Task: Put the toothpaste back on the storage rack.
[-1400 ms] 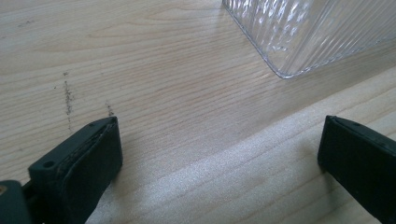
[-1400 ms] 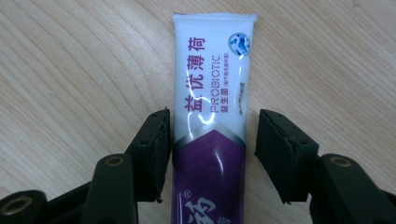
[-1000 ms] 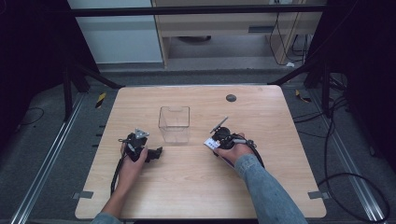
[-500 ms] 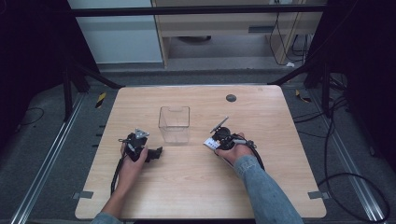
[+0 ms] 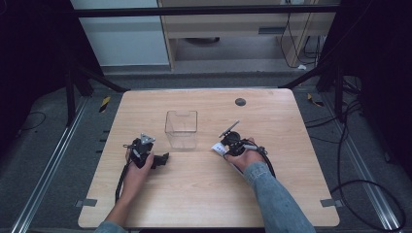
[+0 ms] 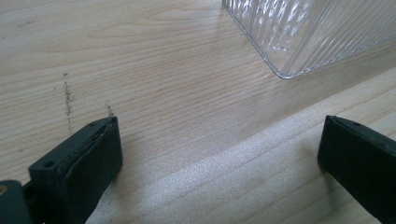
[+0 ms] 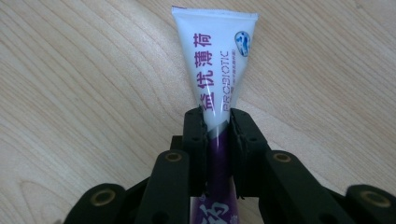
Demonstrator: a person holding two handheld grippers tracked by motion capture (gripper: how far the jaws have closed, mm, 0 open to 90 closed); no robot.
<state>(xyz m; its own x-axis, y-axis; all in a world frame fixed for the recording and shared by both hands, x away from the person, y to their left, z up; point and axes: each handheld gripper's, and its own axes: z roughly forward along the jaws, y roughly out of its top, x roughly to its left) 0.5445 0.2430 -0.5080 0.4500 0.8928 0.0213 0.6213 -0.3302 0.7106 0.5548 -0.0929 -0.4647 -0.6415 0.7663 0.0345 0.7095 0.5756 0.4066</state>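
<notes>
A white and purple toothpaste tube [image 7: 219, 79] lies on the wooden table, its flat crimped end pointing away in the right gripper view. My right gripper [image 7: 218, 122] has just closed its jaws, and the pads now press on the tube's middle. In the high view the tube's white end [image 5: 218, 147] sticks out left of my right gripper [image 5: 228, 144]. A clear ribbed plastic box [image 5: 181, 128] stands at the table's centre. My left gripper [image 5: 164, 158] rests on the table left of the box, open, with bare wood between its fingers [image 6: 88, 158]. A corner of the box [image 6: 308, 32] shows ahead of it.
A dark round grommet [image 5: 240, 102] sits near the table's far edge. Black cables trail from both grippers toward the person. The table [image 5: 194, 194] has bare wood in front and at both sides. Dark frame posts and floor rails flank the table.
The right gripper's jaws have closed on the toothpaste tube. Both hands stay where they were.
</notes>
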